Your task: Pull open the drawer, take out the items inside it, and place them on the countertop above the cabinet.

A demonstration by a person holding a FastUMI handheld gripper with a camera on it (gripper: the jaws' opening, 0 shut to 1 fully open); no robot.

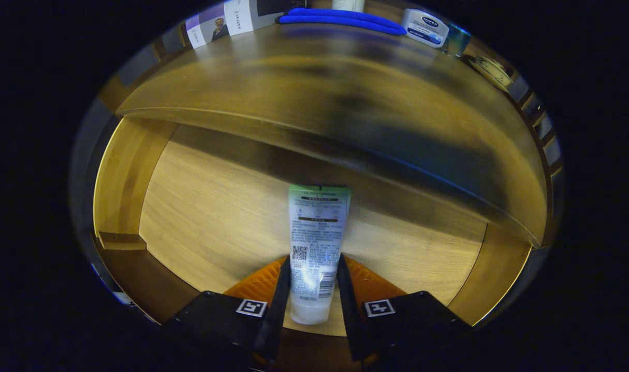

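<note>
1 tube [317,243] sits clamped between the 2 fingers of the gripper [311,289], its long axis running straight ahead along them, cap end nearest the gripper and crimped green end pointing away. It hangs over the open drawer [201,206], whose wooden floor lies below and ahead. Beyond and above is the countertop [294,77], so the coming move likely goes up and forward. White body, green band at the far end, dense print and a barcode facing up
</note>
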